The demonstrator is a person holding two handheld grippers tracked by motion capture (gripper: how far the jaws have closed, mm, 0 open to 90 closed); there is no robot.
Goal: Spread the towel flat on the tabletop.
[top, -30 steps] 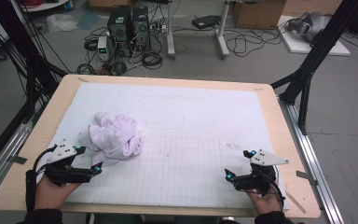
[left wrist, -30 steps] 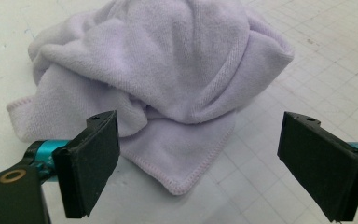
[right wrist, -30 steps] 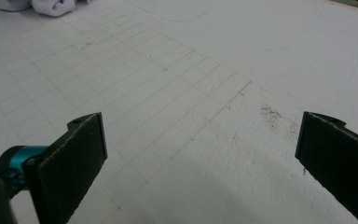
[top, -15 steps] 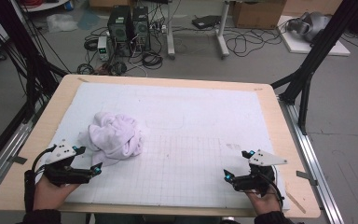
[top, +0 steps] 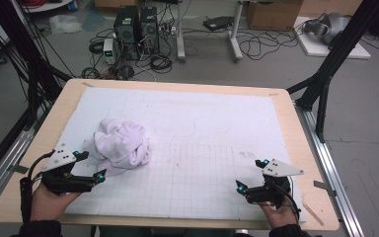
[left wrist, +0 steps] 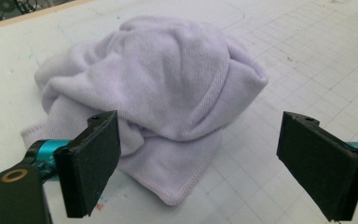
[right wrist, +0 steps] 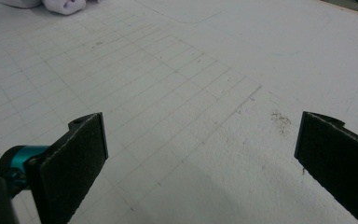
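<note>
Beside left gripper (top: pixel 90 165), towel (top: pixel 123 142) lies bunched, axis unclear

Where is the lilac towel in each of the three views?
High view: towel left of centre on the mat, just ahead of the left claw.
Left gripper view: towel at centre, beyond the open jaws.
Right gripper view: towel at the top-left corner.
Shared landmark: the mat's grid lines.

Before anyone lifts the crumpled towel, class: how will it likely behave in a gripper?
The towel lies in soft folds, so it would probably droop and unfurl. Its fuzzy pile suggests good grip, unlikely to slip. It looks light.
</note>
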